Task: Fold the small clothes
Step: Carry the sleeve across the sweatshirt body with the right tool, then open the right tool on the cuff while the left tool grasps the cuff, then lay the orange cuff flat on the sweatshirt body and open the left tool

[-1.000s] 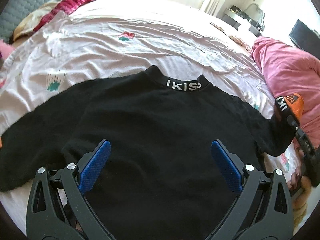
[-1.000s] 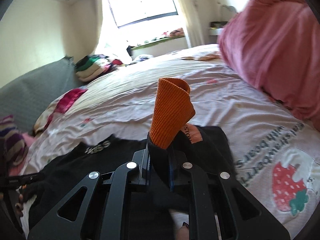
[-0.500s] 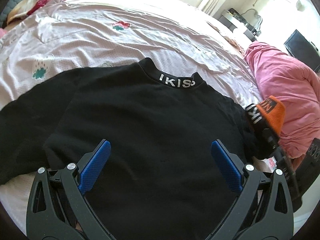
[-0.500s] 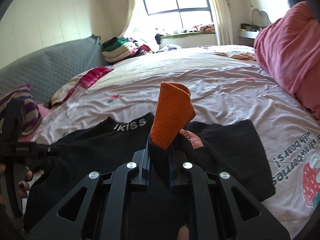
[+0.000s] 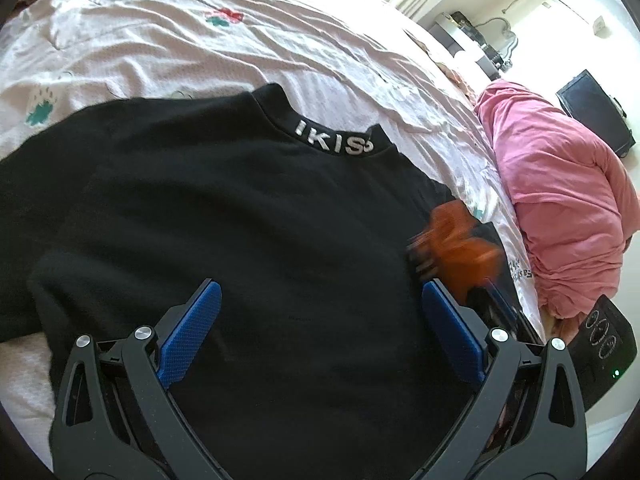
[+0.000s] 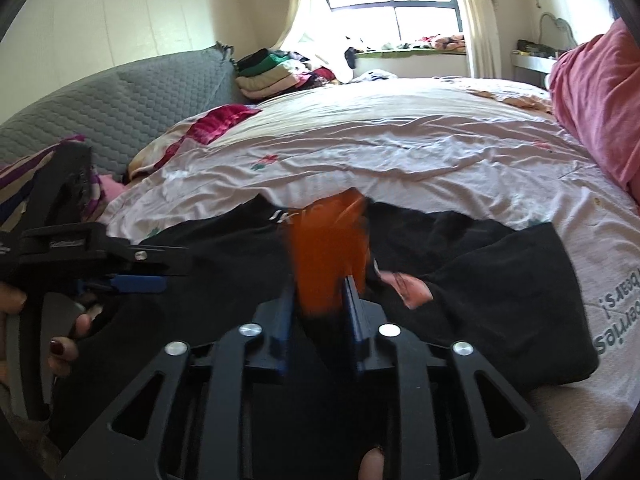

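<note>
Right tongs (image 6: 318, 300): blue fingers partly apart with the blurred orange cuff (image 6: 330, 252) standing between them; whether they pinch it or have just let go I cannot tell.
Left tongs (image 5: 318, 322): fingers spread wide, holding nothing, hovering over the lower middle of the sweater.
Sweater (image 5: 224, 216): black, spread flat on the bed sheet (image 5: 168, 44), collar lettering (image 5: 334, 142) at the far side; the right sleeve (image 6: 492, 280) is folded in over the body, cuff near the middle.
Handling: judged light, soft and limp; it will sag and bunch from any single pinch and slide little on the cotton sheet. No fragility.
Where to grip: the ribbed cuffs, hem and shoulder seams look firmest; pinch through both layers at an edge rather than mid-panel.
Likely next: the left sleeve (image 5: 24, 188) is not yet folded in.
Around: pink quilt (image 5: 560, 216) heaped just beside the sweater on the right; stacked clothes (image 6: 276, 74) and a grey headboard (image 6: 120, 100) well apart.
In the way: nothing lies on the sweater; the two tongs sit close together and could knock.
</note>
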